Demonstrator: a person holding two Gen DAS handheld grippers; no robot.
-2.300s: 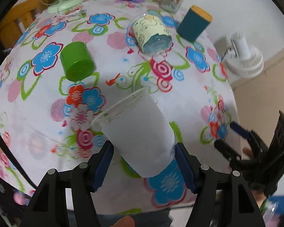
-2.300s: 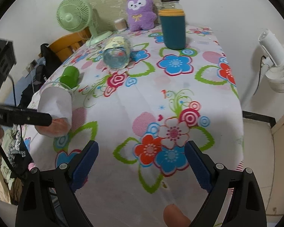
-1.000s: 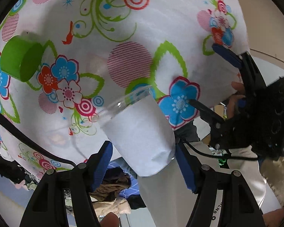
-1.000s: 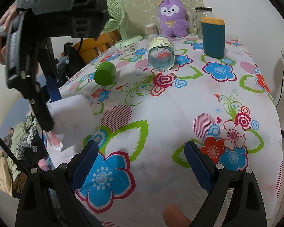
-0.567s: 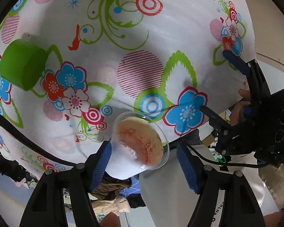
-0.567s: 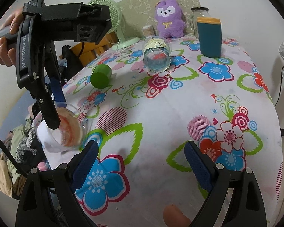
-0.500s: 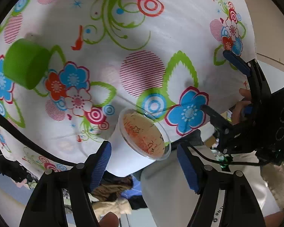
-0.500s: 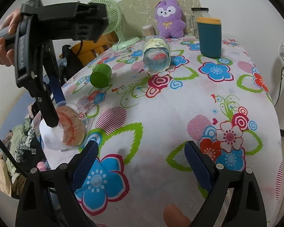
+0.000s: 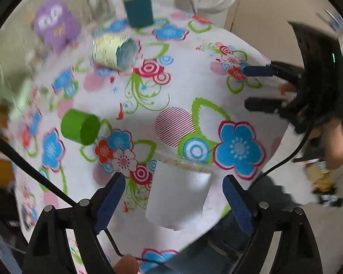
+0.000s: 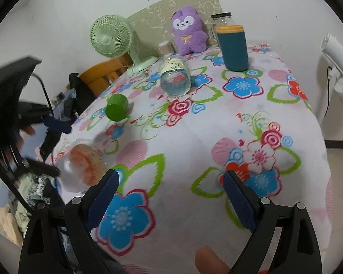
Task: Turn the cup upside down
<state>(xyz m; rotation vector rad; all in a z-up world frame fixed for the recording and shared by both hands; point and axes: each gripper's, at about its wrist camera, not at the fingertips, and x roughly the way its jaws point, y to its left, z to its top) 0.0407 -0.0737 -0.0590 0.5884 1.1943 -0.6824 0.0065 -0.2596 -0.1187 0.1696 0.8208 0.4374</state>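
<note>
The clear plastic cup with a white paper sleeve (image 9: 178, 194) sits at the near edge of the table, between the spread fingers of the left gripper (image 9: 173, 203), neither blue pad touching it. From the left wrist camera its wider rim points away, toward the middle of the table, and its narrower end toward the camera, so the long axis runs roughly along the gripper's fingers. From the right wrist view the cup (image 10: 84, 166) is blurred; its round mouth faces that camera, with orange-red speckling showing inside. Whether it rests on the cloth or is clear of it cannot be told.

The right gripper (image 10: 170, 199) hovers above the flowered tablecloth (image 10: 194, 137), jaws wide apart and holding nothing.

A green plastic cup (image 10: 116, 107) lies on its side further in. Beyond it a glass jar with a pale yellow label (image 10: 175, 80) also lies on its side, base toward the right wrist camera; the label's print is too small to read. At the back stand a teal canister with an orange lid (image 10: 233, 48), a lidded glass jar (image 10: 221, 19), a purple plush toy (image 10: 188, 32) and a green desk fan (image 10: 112, 35).
</note>
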